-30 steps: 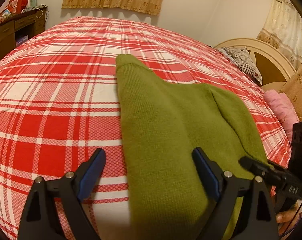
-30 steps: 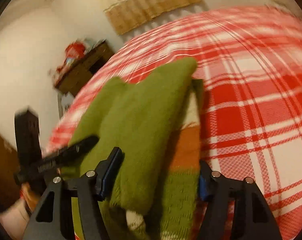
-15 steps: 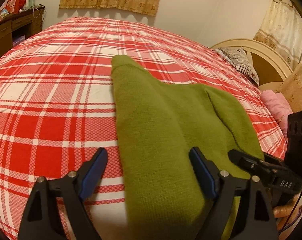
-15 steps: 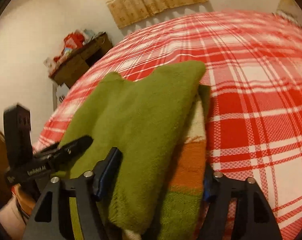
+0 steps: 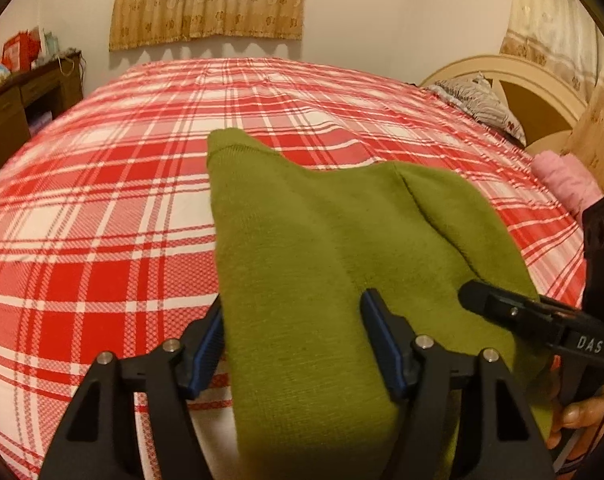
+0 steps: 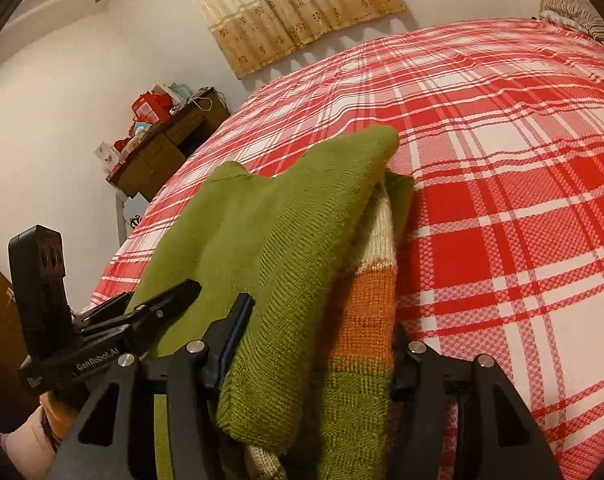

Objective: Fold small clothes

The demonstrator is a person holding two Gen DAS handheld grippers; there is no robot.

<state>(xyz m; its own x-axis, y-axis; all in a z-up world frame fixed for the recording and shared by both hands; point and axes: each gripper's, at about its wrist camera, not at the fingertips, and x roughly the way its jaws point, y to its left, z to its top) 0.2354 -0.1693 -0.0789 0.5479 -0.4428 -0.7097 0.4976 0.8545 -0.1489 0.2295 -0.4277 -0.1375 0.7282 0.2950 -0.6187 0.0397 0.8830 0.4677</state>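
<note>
Lying folded on the red plaid bed (image 5: 101,208), the green sweater (image 5: 322,240) sat between both claws. Left gripper (image 5: 293,344) was closing, sweater edge between its jaws, pads not clearly pressing. Right gripper (image 6: 318,344) clenched the sweater's striped fold.

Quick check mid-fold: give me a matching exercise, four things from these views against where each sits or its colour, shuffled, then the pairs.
Things:
1. sweater
2. desk
3. pink cloth
4. curtain

Descriptions:
A. by the headboard
B. hanging on the far wall
C. green, lying on the plaid bed
D. brown, left of the bed in the left wrist view

Pairs: 1-C, 2-D, 3-A, 4-B
</note>
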